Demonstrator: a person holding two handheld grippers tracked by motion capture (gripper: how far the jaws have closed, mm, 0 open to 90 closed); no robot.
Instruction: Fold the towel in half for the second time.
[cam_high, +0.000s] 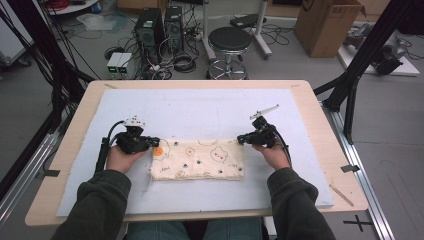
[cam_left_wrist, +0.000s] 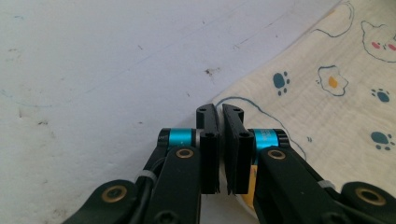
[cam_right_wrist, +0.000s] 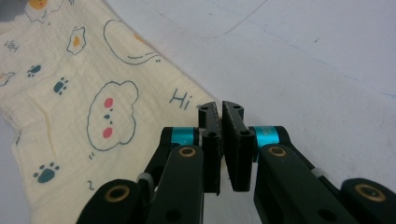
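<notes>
We pinch the folded printed cloth (cam_high: 197, 160) at the worktop's (cam_high: 310, 105) six o'clock: left gripper (cam_high: 152, 142) at its ten o'clock corner, right gripper (cam_high: 242, 138) at two o'clock, jaws clamped. Next, likely lifting both corners together.

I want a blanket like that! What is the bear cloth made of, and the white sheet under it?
The bear cloth looks like soft cotton gauze: cream, matte, with a fine crinkled weave and printed bears, eggs and paws. Its exact fibre can't be told. The white sheet under it seems to be foam or felt-like padding: flat, dull, lightly scuffed and marked, with a slightly ragged edge. It lies on a pale wooden-looking table.
</notes>
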